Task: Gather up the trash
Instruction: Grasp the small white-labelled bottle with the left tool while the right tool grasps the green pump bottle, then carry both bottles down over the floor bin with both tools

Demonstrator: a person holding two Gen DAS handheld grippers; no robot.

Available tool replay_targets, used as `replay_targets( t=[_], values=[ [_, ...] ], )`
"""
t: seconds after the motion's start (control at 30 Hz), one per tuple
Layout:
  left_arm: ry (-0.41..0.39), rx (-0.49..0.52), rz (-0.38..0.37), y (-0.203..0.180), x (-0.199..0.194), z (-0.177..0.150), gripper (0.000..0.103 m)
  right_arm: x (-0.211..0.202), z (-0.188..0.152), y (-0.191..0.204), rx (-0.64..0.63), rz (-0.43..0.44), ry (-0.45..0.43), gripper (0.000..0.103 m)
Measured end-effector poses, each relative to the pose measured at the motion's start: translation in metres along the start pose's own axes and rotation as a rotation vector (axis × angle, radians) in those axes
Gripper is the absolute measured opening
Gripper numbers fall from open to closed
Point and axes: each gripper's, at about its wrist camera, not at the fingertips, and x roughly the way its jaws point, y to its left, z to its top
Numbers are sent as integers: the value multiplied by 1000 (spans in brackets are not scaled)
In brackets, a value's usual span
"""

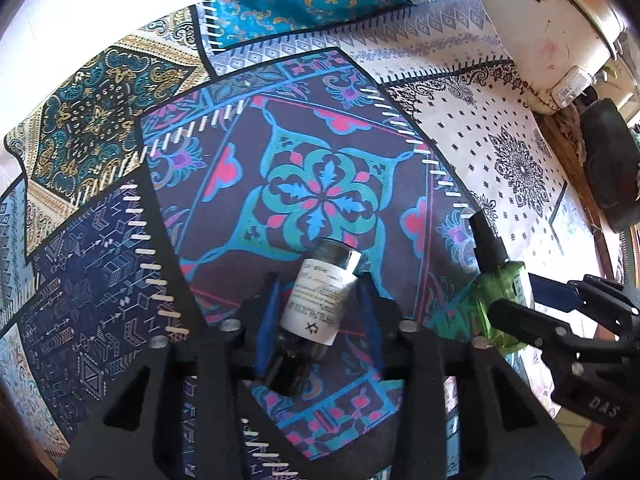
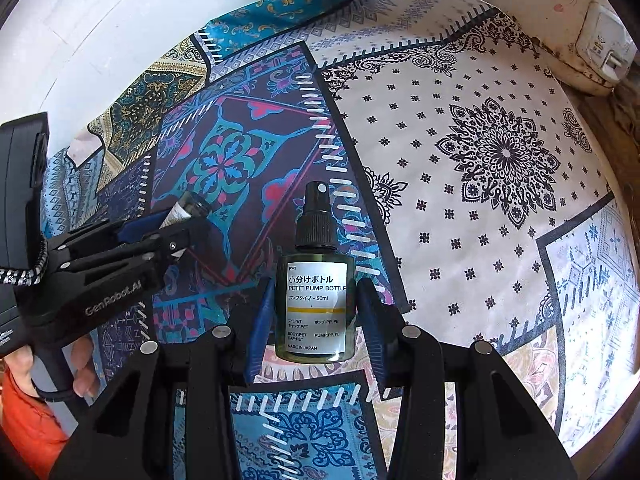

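Note:
A dark glass bottle with a white label lies between my left gripper's blue-padded fingers, which touch its sides; it also shows in the right wrist view. A green pump spray bottle with a black nozzle lies between my right gripper's fingers, which close against it; it also shows in the left wrist view. Both lie on a patchwork-printed cloth. The right gripper appears in the left wrist view, the left gripper in the right wrist view.
The patterned cloth covers the whole surface. A white appliance stands at the far right edge, with a dark object beside it. A white wall lies beyond the cloth at the left.

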Motion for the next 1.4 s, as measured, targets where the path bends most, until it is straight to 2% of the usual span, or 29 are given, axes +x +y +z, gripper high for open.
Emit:
replay_targets(
  t=[0.07,0.27,0.43,0.53,0.63,0.77,1.0,1.2,1.4],
  values=[
    [-8,10,34,-4,1,0,28,0,-1,2,-15,-2,0,38],
    [-15,-46,62,-10,-7,-9,27,-8,-11,-2,-40,19,1,38],
    [-82,-102,87,-22,-42,-27,27,-30,-20,-10,-72,48,-35,38],
    [-152,-143,138,-33,-67,-42,27,-48,-28,-16,-108,69,-64,38],
    [-198,-211,152,-45,-90,-60,27,-68,-38,-20,-149,87,-94,38],
    [-259,-283,186,-68,-121,-91,27,-97,-59,-26,-204,125,-130,38],
    [-319,-385,210,-111,-161,-150,27,-134,-98,-32,-310,166,-149,38],
    [-334,-415,242,-139,-187,-200,27,-152,-134,-29,-342,207,-144,38],
    [-328,-426,239,-152,-198,-246,27,-161,-174,-26,-338,216,-147,38]
  ],
)
